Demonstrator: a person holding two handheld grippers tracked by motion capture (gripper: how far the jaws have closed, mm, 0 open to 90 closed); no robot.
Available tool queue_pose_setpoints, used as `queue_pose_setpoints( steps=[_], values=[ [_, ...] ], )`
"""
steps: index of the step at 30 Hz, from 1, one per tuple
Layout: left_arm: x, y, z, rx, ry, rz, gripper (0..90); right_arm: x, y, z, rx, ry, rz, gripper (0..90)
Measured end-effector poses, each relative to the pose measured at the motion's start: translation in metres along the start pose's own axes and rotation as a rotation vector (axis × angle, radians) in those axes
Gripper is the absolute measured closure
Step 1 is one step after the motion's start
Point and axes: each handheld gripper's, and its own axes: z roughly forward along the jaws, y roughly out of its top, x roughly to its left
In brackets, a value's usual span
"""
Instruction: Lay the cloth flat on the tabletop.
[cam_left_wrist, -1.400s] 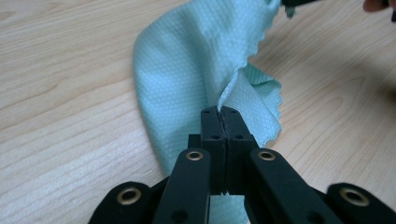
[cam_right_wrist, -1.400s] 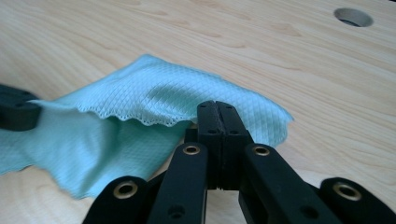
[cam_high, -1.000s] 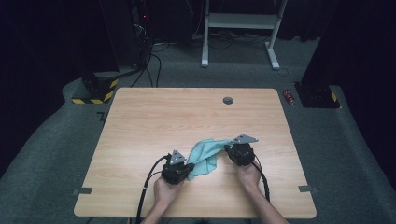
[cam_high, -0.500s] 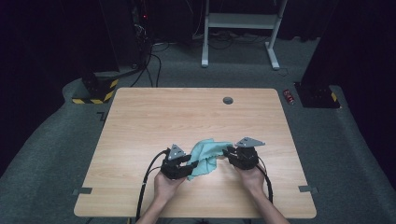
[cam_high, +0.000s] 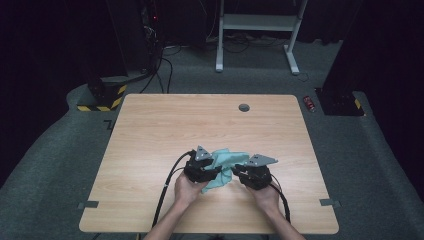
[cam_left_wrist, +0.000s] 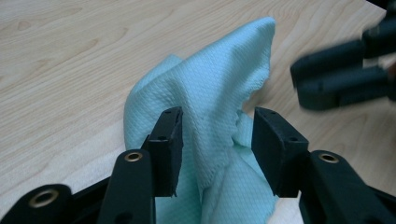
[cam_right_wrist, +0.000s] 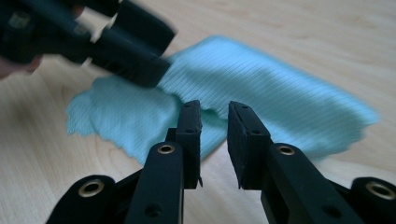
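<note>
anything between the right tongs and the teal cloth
Nothing visible does. In the right gripper view the right tongs are slightly open, with bare table up to the near edge of the teal cloth. The left tongs already straddle a raised fold at its other side.

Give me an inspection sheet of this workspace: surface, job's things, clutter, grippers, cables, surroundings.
Surface: wooden table, round hole near its far edge.
Job's things: crumpled teal cloth near the front edge, between the grippers.
Clutter: nothing seen on the table.
Grippers: left gripper open, cloth bunched between its jaws; right gripper open with a narrow gap, just short of the cloth's edge.
Cables: black cable trails from the left gripper toward the front edge; another from the right gripper.
Surroundings: grey carpet, white desk frame, small red item on the floor, dark background.
</note>
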Motion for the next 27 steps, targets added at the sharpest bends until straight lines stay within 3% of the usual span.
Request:
queue_pose_setpoints(
  steps=[5, 14, 17, 23, 27],
  values=[
    [0.003, 0.005, 0.009, 0.04, 0.029, 0.003, 63.8, 0.01, -0.003, 0.015, 0.051, 0.005, -0.025, 70.0],
    [0.005, 0.01, 0.017, 0.055, 0.028, 0.005, 79.3, 0.015, -0.002, 0.031, 0.099, -0.006, -0.039, 67.1],
    [0.006, 0.01, 0.018, 0.06, 0.03, 0.008, 83.5, 0.015, -0.003, 0.035, 0.116, -0.013, -0.043, 69.6],
    [0.009, 0.011, 0.016, 0.049, 0.019, -0.009, 86.9, 0.013, -0.004, 0.036, 0.123, -0.034, -0.066, 89.5],
    [0.012, 0.012, 0.015, 0.032, 0.0, -0.041, 86.9, 0.014, -0.004, 0.034, 0.117, -0.035, -0.072, 90.0]
  ],
)
